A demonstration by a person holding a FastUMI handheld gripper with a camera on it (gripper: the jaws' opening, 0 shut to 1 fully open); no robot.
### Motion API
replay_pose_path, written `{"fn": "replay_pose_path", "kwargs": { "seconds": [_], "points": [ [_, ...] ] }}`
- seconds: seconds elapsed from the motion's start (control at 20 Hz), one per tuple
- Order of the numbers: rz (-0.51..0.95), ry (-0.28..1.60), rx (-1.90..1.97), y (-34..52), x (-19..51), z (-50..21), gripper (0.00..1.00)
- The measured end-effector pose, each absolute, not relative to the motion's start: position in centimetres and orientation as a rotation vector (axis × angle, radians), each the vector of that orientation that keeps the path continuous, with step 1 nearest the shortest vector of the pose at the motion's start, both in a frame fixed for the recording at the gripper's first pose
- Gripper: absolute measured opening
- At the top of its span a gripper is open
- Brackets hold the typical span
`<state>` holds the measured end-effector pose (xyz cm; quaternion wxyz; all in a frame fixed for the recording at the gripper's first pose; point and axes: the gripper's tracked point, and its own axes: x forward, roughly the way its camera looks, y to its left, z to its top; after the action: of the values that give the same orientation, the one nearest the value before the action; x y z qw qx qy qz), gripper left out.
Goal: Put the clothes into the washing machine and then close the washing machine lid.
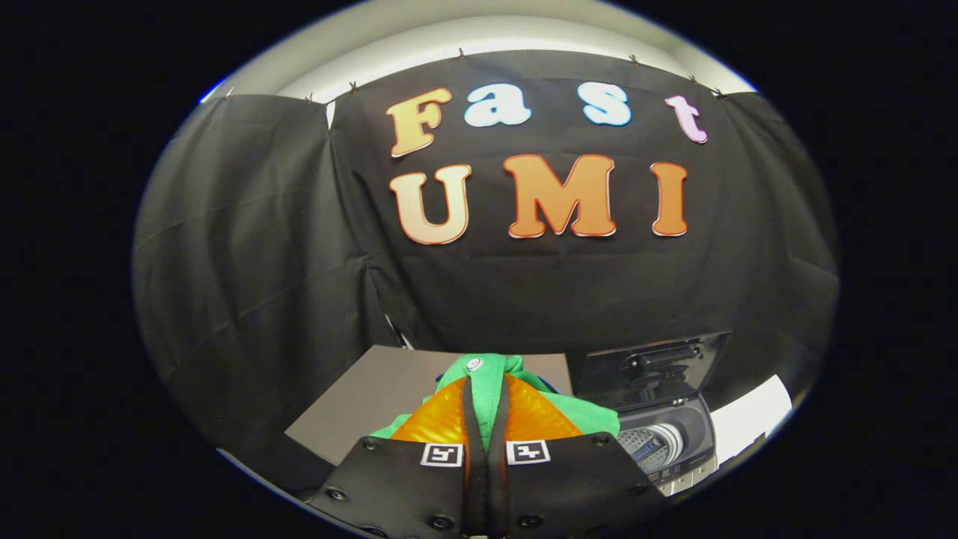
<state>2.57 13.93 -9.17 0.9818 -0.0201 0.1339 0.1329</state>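
Between the fingers: one green garment (490,389), pinched from both sides, bunched over the tips. Gripper (485,419): one, nearly closed on the cloth. Beyond, right: one washing machine (662,438), lid (651,367) raised. Beneath: one grey board (374,397).

the green garment (490,389) is bunched and lifted off the grey board, pinched between the closed fingers of the gripper (485,408); a pale round button sits at its top fold, and what may be a sliver of blue cloth peeks out behind it. the washing machine (662,438) stands just to the right of the garment and lower, its dark lid (651,368) raised upright at the back, the ribbed silver drum open below.
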Motion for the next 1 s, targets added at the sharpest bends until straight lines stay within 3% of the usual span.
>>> {"fn": "replay_pose_path", "kwargs": {
  "seconds": [0.6,1.0],
  "points": [
    [0.042,0.179,-0.027,-4.4,4.7,-4.2,0.08],
    [-0.016,0.245,-0.009,-16.0,8.4,-8.0,0.08]
  ]
}}
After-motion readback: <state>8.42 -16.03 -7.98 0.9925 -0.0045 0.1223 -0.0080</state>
